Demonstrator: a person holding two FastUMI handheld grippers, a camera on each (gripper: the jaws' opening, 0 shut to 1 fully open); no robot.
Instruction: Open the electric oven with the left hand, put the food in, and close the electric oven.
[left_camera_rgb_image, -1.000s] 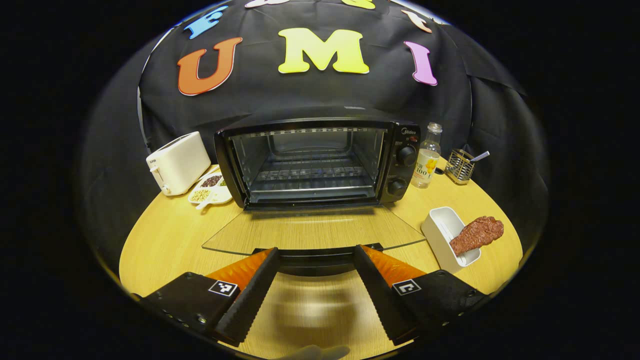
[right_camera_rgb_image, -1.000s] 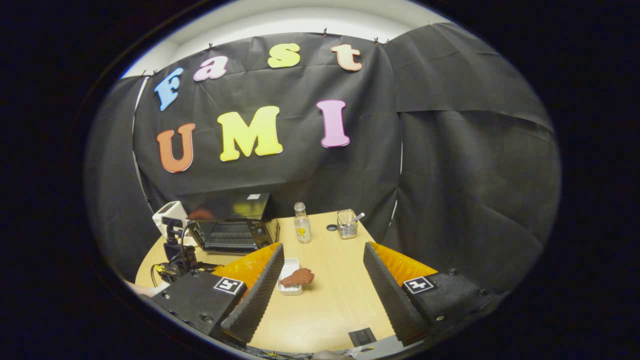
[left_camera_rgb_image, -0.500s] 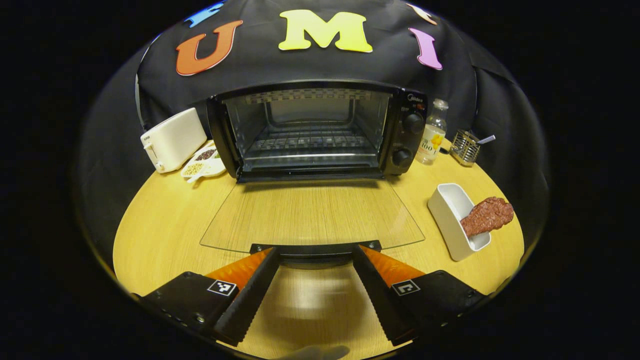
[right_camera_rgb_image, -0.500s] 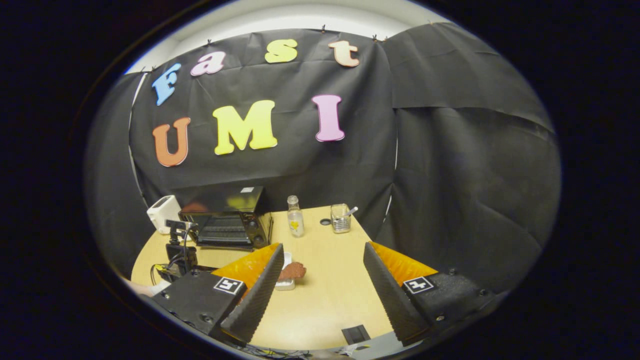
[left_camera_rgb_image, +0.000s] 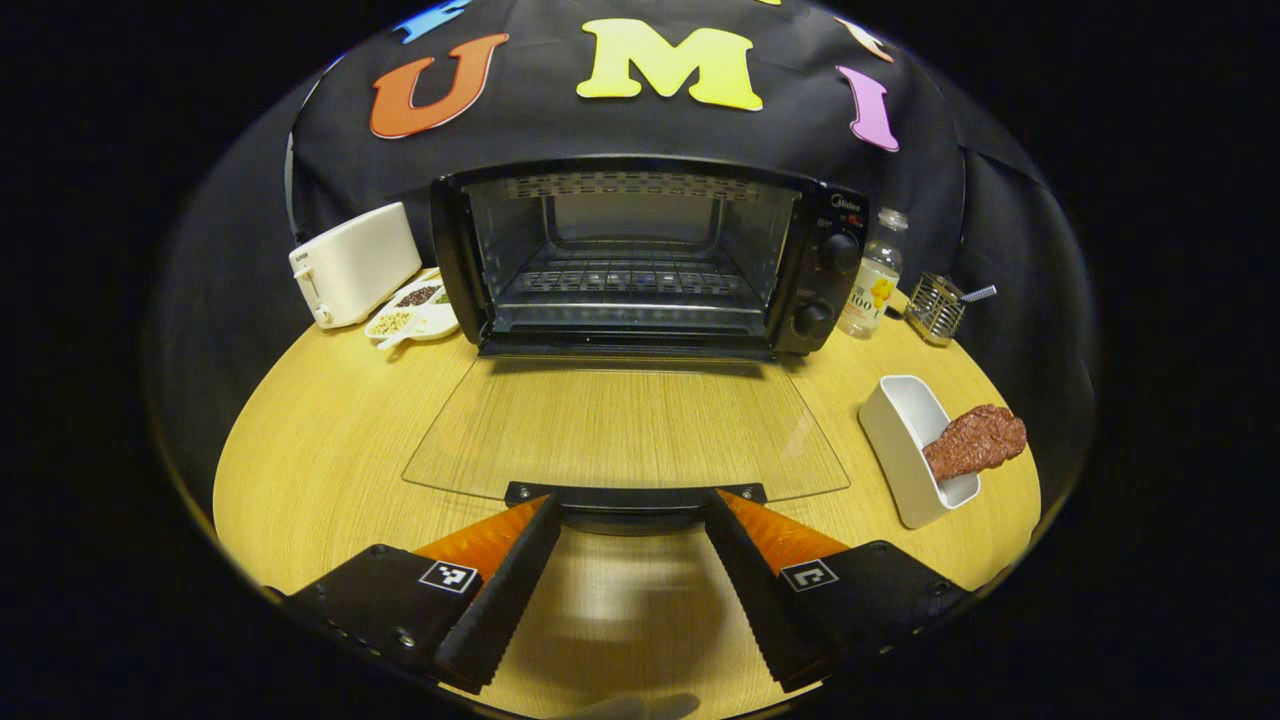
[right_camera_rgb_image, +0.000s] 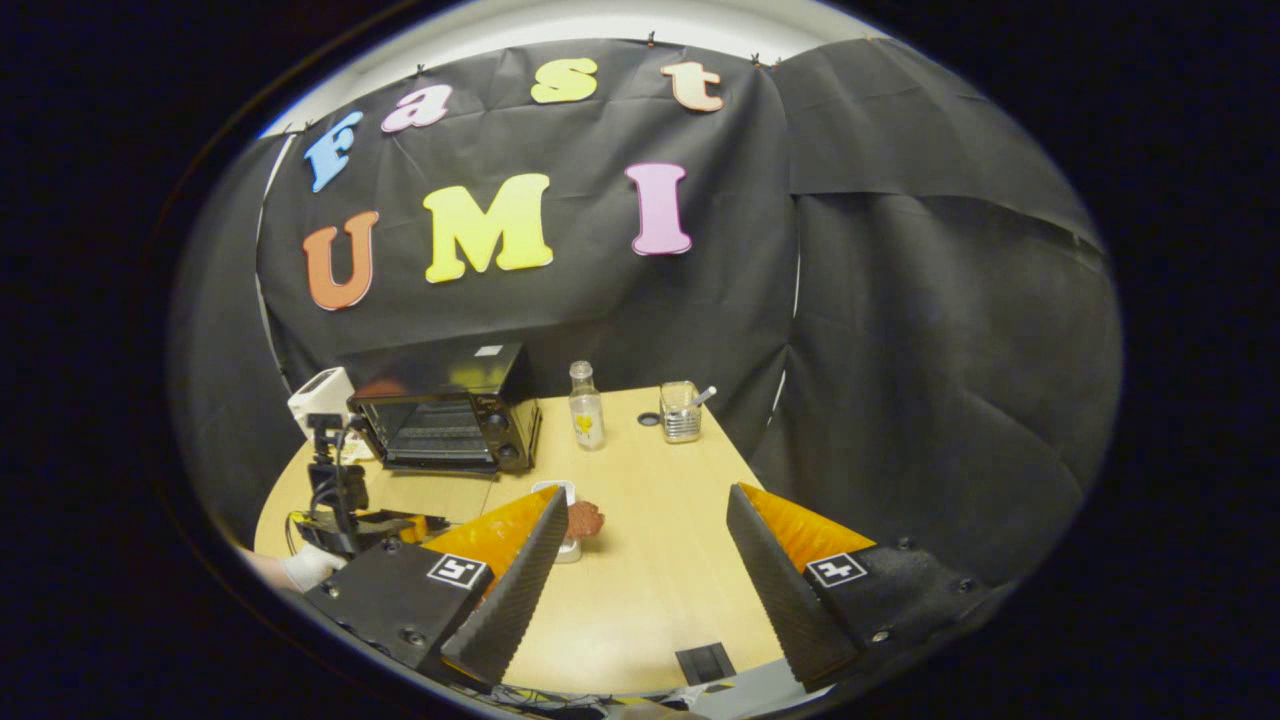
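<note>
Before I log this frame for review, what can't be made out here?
- Left gripper view: the brown meat piece hides part of the white rectangular dish.
- Right gripper view: the right claw finger covers most of that dish; the black electric oven knobs are too small to read.

The electric oven (left_camera_rgb_image: 640, 260) is black with a clear glass door (left_camera_rgb_image: 625, 425). The toaster (left_camera_rgb_image: 352, 264) and dish (left_camera_rgb_image: 915, 455) are white, the meat (left_camera_rgb_image: 975, 440) reddish-brown, the table (left_camera_rgb_image: 330, 440) pale woodgrain. The left gripper (left_camera_rgb_image: 628, 515) is black and orange.
</note>
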